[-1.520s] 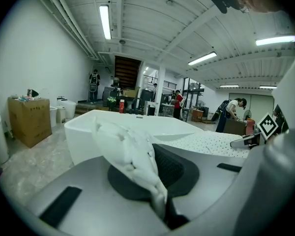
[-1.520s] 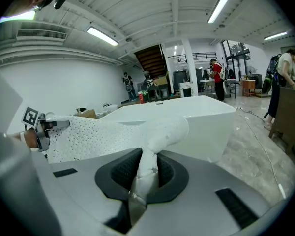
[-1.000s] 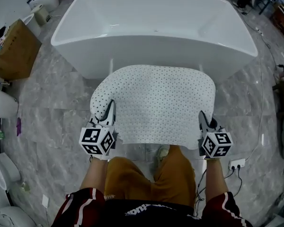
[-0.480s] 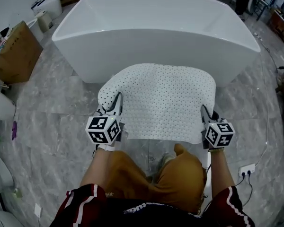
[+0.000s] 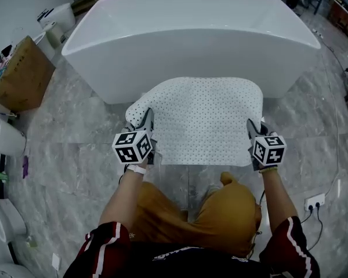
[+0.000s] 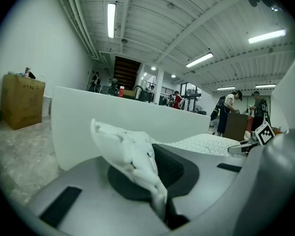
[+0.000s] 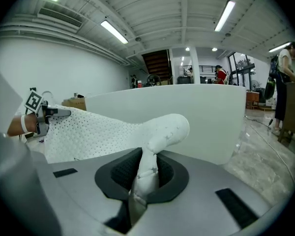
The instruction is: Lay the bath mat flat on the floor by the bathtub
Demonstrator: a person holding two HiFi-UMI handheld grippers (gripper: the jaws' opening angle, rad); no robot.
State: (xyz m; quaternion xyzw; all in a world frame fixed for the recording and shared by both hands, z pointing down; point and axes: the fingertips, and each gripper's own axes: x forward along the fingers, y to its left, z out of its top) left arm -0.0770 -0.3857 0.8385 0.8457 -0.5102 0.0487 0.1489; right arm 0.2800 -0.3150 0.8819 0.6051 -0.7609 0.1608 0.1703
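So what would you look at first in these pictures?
The big white bathtub fills the top of the head view. Right in front of it, a white dotted bath mat is spread out between the left gripper and the right gripper, each clamped on one side of it. Grey marble floor lies all around.

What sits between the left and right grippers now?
The bath mat spans the whole gap, its side edges pinched by the left gripper and right gripper. Clearest in the head view.
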